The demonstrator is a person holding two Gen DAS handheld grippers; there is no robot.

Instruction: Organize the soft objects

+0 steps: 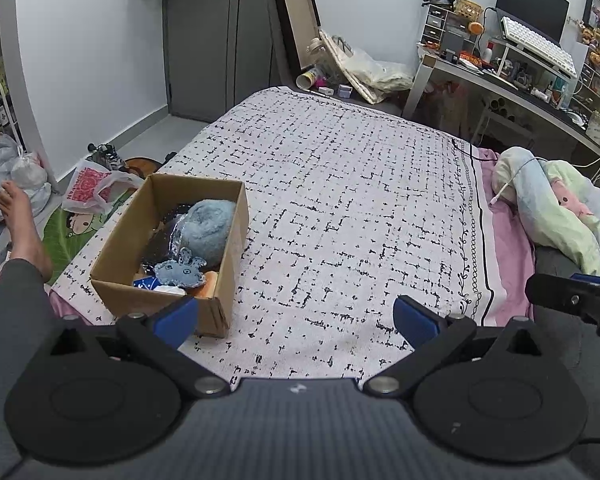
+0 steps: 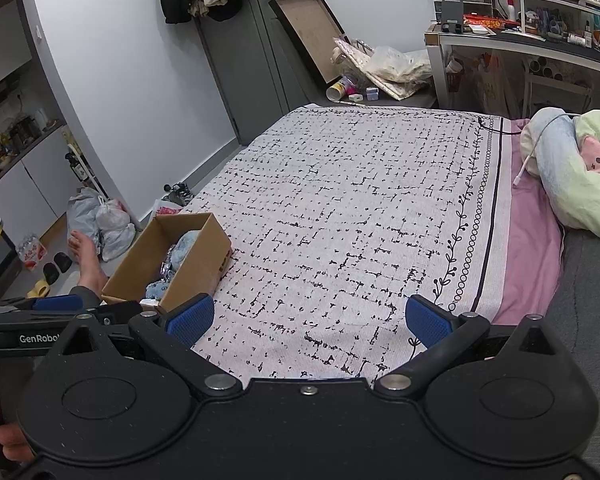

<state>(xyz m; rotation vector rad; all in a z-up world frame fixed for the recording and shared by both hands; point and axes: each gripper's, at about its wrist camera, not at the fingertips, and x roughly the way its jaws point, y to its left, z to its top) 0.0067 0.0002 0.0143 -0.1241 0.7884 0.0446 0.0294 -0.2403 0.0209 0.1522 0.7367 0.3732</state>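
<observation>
Left gripper: your jaws are spread wide, empty.
Right gripper: likewise.
Soft toys: inside the box.
Quilt: well right of the box.
Blanket: bare beside the box.

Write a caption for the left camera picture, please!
Open left gripper hovers over the patterned bedspread beside a cardboard box of soft toys.
</observation>
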